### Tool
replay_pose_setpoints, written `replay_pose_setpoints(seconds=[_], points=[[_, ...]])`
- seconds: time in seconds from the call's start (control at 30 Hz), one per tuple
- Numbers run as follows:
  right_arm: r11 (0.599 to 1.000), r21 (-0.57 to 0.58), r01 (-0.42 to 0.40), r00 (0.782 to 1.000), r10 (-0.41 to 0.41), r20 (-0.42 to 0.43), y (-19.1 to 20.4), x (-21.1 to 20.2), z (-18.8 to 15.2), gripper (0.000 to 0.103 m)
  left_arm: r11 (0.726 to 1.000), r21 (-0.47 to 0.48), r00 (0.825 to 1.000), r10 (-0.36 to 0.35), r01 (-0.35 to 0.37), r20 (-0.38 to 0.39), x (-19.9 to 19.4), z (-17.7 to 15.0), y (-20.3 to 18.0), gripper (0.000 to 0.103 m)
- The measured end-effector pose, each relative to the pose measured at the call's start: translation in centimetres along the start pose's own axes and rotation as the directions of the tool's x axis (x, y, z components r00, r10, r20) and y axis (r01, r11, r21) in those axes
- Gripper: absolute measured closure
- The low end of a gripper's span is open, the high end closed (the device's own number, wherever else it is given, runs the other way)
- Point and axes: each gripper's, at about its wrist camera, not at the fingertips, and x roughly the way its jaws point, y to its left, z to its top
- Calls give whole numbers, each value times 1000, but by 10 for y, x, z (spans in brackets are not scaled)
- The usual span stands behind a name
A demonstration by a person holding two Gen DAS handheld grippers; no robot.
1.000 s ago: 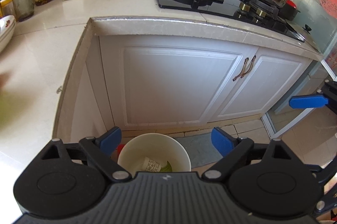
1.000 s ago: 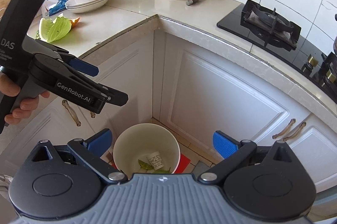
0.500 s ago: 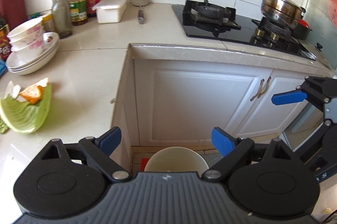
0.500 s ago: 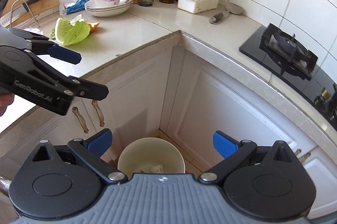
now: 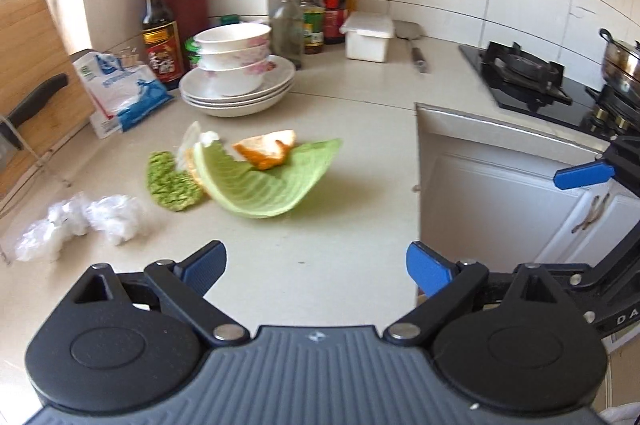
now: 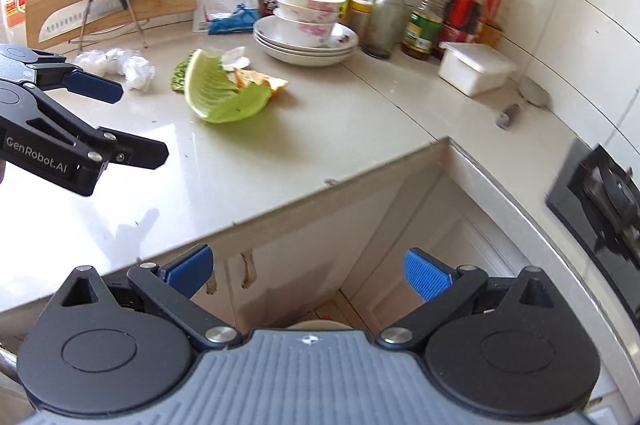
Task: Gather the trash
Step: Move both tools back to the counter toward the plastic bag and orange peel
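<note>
- The worktop (image 5: 320, 225) is pale stone and wraps an inner corner above white cupboards (image 6: 400, 225).
- The left tool (image 5: 316, 265) hangs over the worktop, its blue pads spread wide and empty.
- The right tool (image 6: 308, 269) hangs out past the worktop edge, over the cupboards, also spread and empty.
- Stacked bowls (image 5: 234, 65) on plates stand behind the trash.
- A cabbage leaf (image 5: 272, 181) lies mid-worktop with orange peel (image 5: 266, 149) on it.
- Crumpled plastic (image 5: 80, 221) lies to its left, apart from it.
- A green scrap (image 5: 170, 183) touches the leaf's left edge.
</note>
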Motion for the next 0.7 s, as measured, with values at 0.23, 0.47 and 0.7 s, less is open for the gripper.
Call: replay_pose_setpoints(seconds=[0.23, 0.47, 0.7], points=[[998, -38, -46, 999, 46, 12, 19, 18, 29, 0, 980, -117, 987, 160, -161, -16, 11, -10, 53, 6], [991, -76, -113, 992, 117, 54, 14, 40, 58, 0, 936, -191, 955, 294, -296, -41, 31, -5, 82, 7], [988, -76, -133, 985, 140, 101, 4, 66, 92, 0, 908, -206, 931, 362, -365, -56, 64, 7, 100, 9]])
